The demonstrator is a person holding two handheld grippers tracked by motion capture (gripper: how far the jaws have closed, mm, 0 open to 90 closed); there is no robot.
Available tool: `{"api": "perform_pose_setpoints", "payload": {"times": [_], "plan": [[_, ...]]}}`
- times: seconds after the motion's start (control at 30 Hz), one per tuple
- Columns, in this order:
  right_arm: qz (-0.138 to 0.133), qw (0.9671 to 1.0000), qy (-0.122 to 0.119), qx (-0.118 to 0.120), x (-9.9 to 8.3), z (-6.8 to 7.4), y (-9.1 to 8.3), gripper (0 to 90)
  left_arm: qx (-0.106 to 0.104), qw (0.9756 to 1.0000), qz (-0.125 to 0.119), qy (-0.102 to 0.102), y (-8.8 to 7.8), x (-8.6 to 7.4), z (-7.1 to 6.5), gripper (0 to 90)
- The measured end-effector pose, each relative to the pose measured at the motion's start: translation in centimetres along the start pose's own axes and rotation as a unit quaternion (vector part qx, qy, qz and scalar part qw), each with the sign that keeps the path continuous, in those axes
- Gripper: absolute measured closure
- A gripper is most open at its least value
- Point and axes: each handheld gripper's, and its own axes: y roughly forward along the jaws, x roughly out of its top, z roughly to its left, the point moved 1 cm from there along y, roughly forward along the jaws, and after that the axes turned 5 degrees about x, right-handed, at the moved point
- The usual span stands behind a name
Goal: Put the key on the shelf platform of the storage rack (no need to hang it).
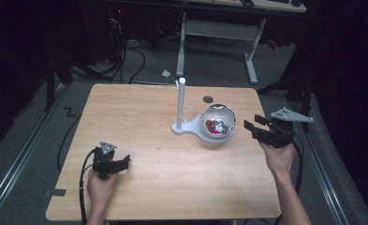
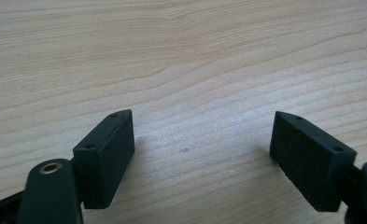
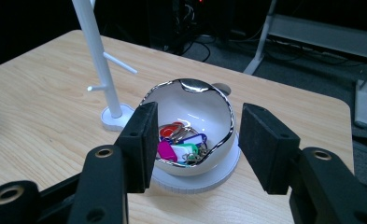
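Observation:
A white bowl (image 1: pixel 229 123) with a shiny rim sits on a round white base right of the table's middle; it holds several coloured key tags (image 1: pixel 216 126). A white post (image 1: pixel 181 101) with small pegs rises just left of it. My right gripper (image 1: pixel 253 126) hovers open at the bowl's right side, raised off the table. In the right gripper view the bowl (image 3: pixel 204 105) and key tags (image 3: pixel 180 142) lie beyond the open right gripper (image 3: pixel 196 147), with the post (image 3: pixel 96 51) at left. My left gripper (image 1: pixel 127 161) rests open on the wood near the front left; the left gripper (image 2: pixel 202 156) frames bare wood.
The wooden table (image 1: pixel 149 140) has a small dark round hole (image 1: pixel 208 99) behind the bowl. Beyond the far edge stand a grey desk frame (image 1: pixel 219 33) and cables on the floor. The floor drops away right of the right hand.

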Motion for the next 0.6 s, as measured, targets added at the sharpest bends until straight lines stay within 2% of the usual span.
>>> {"api": "perform_pose_setpoints", "payload": {"times": [0.17, 0.27, 0.6], "plan": [[0.006, 1.0000, 0.002, -0.006, -0.9, -0.1, -0.6, 48.4, 0.000, 1.0000, -0.001, -0.001, 0.0, 0.0, 0.0, 22.5], [-0.003, 0.9999, 0.010, -0.004, -1.3, -0.1, -1.1, 48.5, 0.001, 1.0000, 0.000, 0.001, 0.0, 0.0, 0.0, 22.5], [-0.009, 0.9998, 0.019, -0.005, -2.9, 0.0, -2.1, 48.6, 0.002, 1.0000, 0.000, 0.001, 0.0, 0.0, -0.1, 22.5]]}}
